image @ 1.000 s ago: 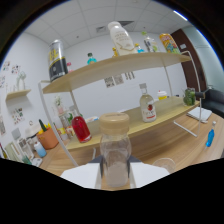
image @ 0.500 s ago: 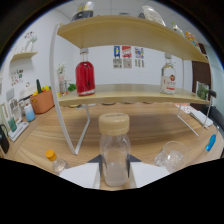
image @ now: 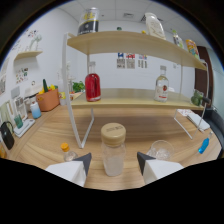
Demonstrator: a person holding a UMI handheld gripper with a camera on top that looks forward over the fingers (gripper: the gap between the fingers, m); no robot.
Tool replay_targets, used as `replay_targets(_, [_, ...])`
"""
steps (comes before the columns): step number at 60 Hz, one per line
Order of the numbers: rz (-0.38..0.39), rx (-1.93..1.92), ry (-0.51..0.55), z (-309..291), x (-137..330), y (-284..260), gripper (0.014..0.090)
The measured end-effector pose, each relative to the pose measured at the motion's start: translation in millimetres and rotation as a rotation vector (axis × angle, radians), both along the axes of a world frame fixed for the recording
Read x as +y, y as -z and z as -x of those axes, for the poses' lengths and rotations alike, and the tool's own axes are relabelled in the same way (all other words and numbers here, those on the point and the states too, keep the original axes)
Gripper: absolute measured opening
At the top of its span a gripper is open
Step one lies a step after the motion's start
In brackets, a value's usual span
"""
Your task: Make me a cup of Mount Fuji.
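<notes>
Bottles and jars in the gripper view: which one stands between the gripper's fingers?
The clear jar with the tan lid, between the open gripper; the red bottle sits on the shelf.

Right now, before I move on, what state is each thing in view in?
gripper: fingers apart, jar between them, side gaps showing.
jar: upright, tan lid on, whitish contents.
empty glass: upright on the table, beside one finger.
red bottle: upright on the lower shelf, capped.
clear bottle: upright on the same shelf.
</notes>
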State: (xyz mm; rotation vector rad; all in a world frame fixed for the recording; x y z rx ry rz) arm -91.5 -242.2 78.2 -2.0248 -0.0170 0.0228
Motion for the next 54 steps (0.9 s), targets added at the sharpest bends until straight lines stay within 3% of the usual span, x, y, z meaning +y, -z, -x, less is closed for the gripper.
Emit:
replay_targets(9, [-0.056,0.014,-0.002,-10,-26,-49,0.0865])
replay_targets(28, [-0.046,-0.012,0.063,-84,-64,-108,0.0868])
replay_targets(54, [-0.29,0.047,0.079,-135,31,-300,0.0857])
